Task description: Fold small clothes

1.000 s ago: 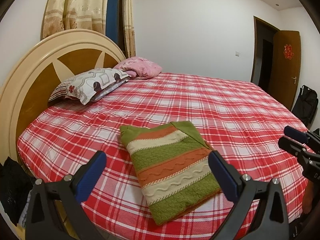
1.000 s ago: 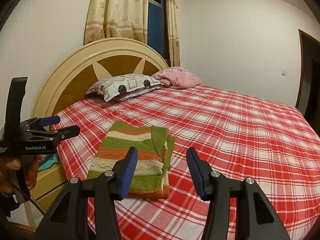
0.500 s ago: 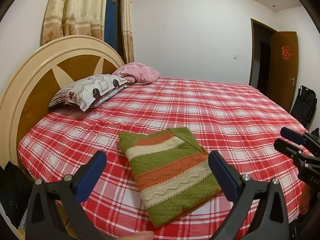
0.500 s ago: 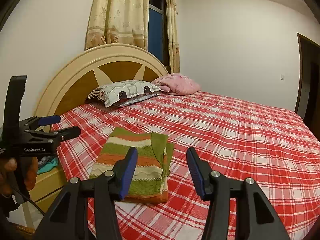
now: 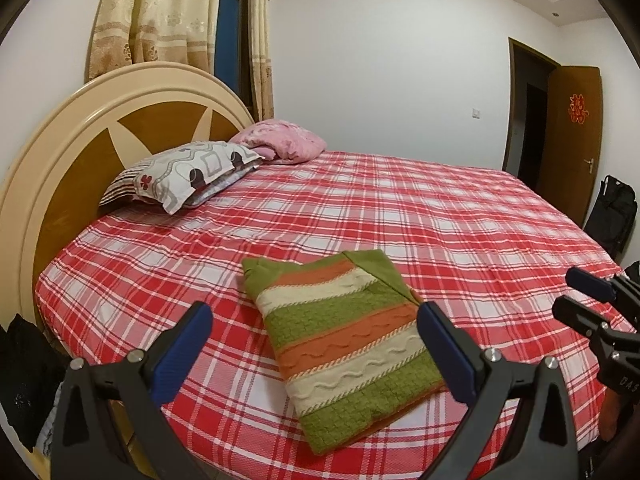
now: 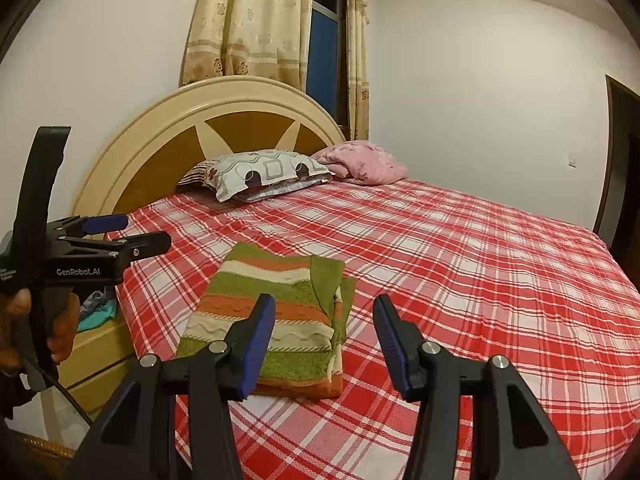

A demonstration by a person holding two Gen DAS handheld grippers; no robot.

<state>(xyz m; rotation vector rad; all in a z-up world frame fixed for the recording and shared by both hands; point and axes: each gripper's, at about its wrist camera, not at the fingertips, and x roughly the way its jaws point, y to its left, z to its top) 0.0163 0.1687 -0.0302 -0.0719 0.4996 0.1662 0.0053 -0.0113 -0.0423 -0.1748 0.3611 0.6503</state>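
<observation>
A striped knit sweater [image 5: 344,340] in green, orange and cream lies folded into a flat rectangle near the front edge of the bed; it also shows in the right wrist view [image 6: 276,312]. My left gripper [image 5: 316,344] is open and empty, held above and before the sweater, apart from it. My right gripper [image 6: 324,340] is open and empty, held just off the sweater's right side. Each gripper shows in the other's view: the right one at the far right [image 5: 580,296], the left one at the far left [image 6: 132,232].
The bed [image 5: 460,216] has a red plaid sheet and a round cream and brown headboard [image 5: 80,136]. A patterned pillow [image 5: 188,172] and a pink pillow [image 5: 280,140] lie at its head. A low nightstand [image 6: 96,344] stands beside the bed. A dark bag [image 5: 612,216] leans by the door.
Both grippers have drawn back and lifted slightly away from the sweater. The sweater lies unmoved and both grippers stay open.
</observation>
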